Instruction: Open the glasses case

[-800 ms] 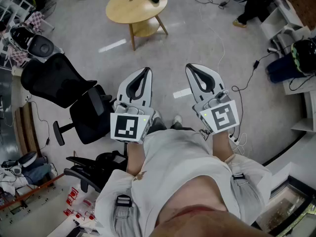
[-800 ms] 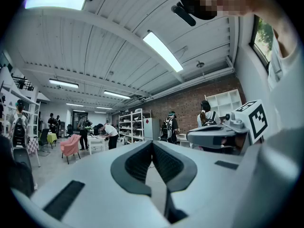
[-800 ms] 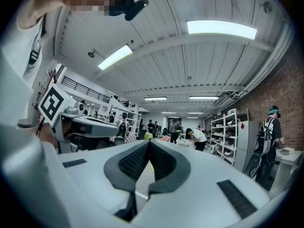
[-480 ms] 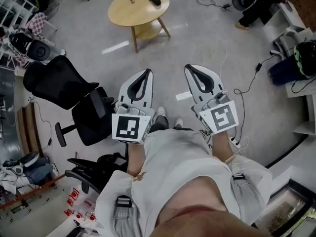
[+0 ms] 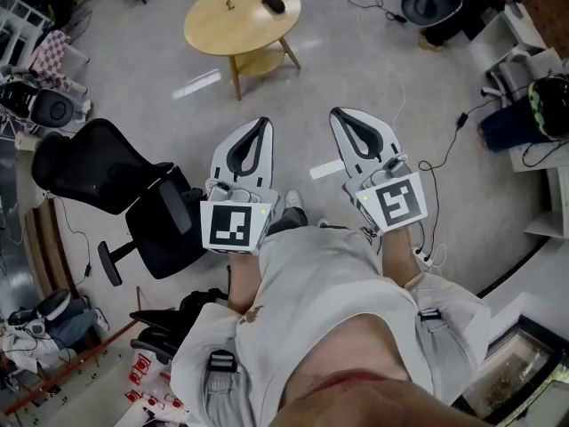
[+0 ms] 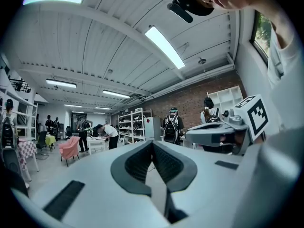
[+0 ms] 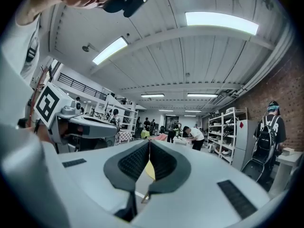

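Observation:
A dark glasses case (image 5: 273,3) lies on a round wooden table (image 5: 222,25) far ahead across the floor, next to a small object (image 5: 229,4). Both grippers are held level at waist height, well short of the table. The left gripper (image 5: 262,124) has its jaws meeting at the tip with nothing between them; it also shows in its own view (image 6: 152,142). The right gripper (image 5: 339,114) stands beside it, jaws likewise closed at the tip and empty (image 7: 149,141). Each gripper shows in the other's view: the right gripper (image 6: 216,132), the left gripper (image 7: 80,122).
Black office chairs (image 5: 107,163) stand at the left, between me and the table. Cables (image 5: 427,163) trail over the grey floor at the right, near white shelving (image 5: 542,149). Several people and storage racks (image 6: 133,125) stand at the far end of the room.
The chairs and floor have slid down and left in the head view as the person shifts forward. Both grippers keep side by side, still shut and empty.

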A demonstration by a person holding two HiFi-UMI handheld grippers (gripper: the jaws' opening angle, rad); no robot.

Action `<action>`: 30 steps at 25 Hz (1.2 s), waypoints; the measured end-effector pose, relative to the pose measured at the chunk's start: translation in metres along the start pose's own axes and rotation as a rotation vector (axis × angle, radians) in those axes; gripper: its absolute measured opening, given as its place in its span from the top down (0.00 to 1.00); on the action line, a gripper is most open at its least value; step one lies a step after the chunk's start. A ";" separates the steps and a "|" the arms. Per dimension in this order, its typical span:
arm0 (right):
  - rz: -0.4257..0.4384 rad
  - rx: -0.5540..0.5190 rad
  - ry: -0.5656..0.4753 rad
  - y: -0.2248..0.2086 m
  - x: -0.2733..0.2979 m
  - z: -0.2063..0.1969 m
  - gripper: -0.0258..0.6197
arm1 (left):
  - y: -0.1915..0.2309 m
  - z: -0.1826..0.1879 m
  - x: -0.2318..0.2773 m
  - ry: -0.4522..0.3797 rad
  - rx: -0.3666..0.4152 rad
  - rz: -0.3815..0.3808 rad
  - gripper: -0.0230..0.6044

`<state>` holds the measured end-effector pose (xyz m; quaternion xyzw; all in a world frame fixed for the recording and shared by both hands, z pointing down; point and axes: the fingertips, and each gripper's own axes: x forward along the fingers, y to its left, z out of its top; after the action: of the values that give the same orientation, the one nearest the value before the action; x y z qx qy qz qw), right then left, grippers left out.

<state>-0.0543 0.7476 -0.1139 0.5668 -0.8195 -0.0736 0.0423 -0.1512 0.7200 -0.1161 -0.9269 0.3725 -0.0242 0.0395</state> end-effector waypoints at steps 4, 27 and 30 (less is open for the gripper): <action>-0.010 -0.008 0.012 0.000 0.041 0.001 0.93 | 0.037 -0.004 0.018 -0.020 -0.006 -0.026 0.93; -0.053 0.024 0.085 -0.083 0.170 -0.038 0.93 | 0.122 -0.029 0.160 0.026 -0.021 -0.080 0.93; -0.037 0.025 0.083 -0.108 0.193 -0.046 0.93 | 0.130 -0.030 0.191 0.029 -0.005 -0.074 0.93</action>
<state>-0.0161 0.5264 -0.0897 0.5848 -0.8073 -0.0407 0.0679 -0.1053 0.4921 -0.0956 -0.9397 0.3385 -0.0383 0.0310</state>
